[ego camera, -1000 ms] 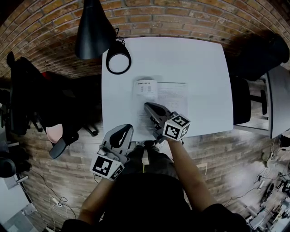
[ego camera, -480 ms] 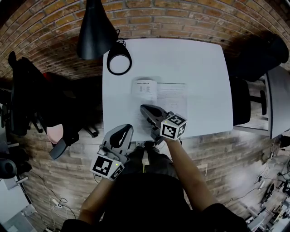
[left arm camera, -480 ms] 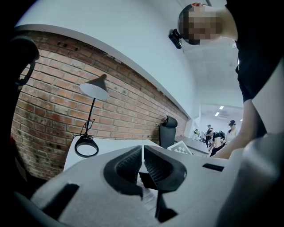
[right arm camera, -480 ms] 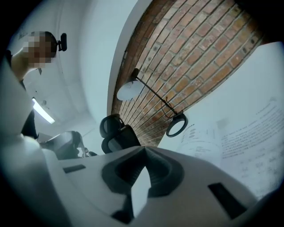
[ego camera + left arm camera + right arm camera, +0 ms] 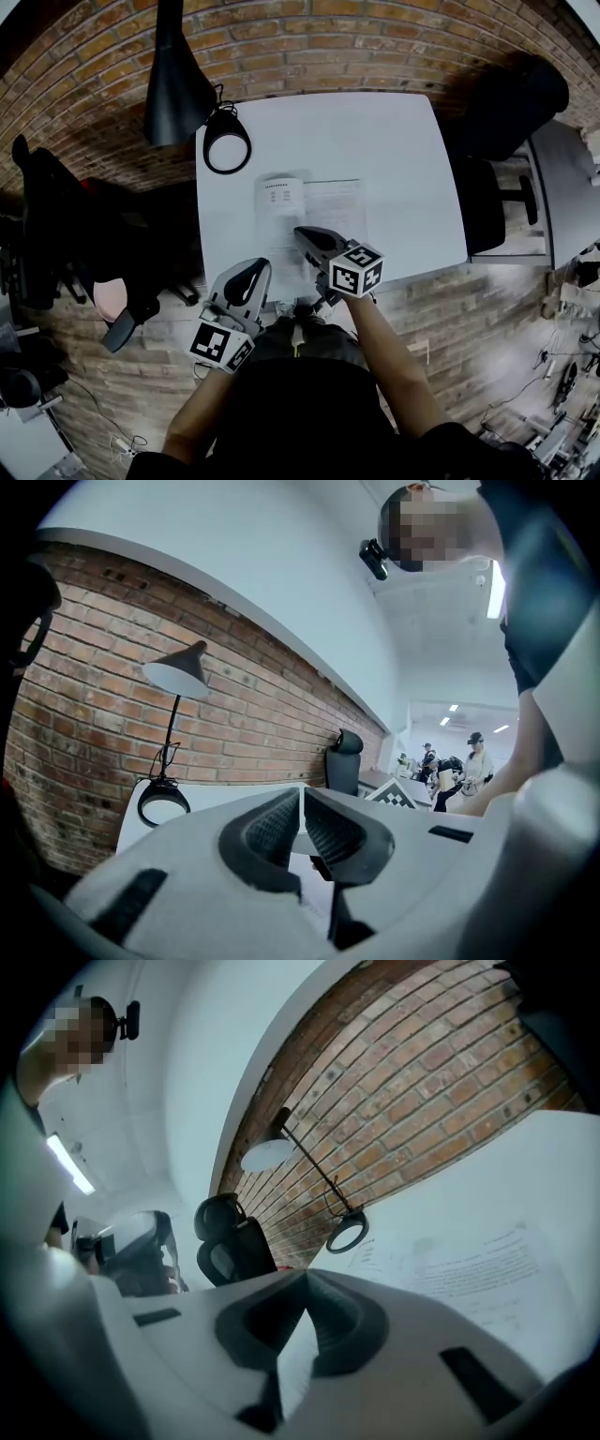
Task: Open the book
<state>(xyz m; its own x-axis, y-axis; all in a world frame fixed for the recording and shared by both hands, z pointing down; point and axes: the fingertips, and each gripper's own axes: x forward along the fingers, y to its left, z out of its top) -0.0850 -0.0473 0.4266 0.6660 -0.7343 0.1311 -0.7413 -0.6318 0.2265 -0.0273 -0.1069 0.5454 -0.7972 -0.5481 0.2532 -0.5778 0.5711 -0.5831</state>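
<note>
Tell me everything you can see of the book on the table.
The book lies open on the white table, toward its near edge, closer to the person than the desk lamp. Its paper pages are white with fine lines of dark print. The left side seems to bow upward rather than lie flat. The right tool reaches over it, jaws shut on one thin page, which stands edge-on between them. Nothing else touches the book.

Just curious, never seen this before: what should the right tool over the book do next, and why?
Probably slide the right gripper leftward, pressing the book's left leaf flat. Its jaws are together over that side, the leaf looks curled up, and the left gripper waits off the table.
</note>
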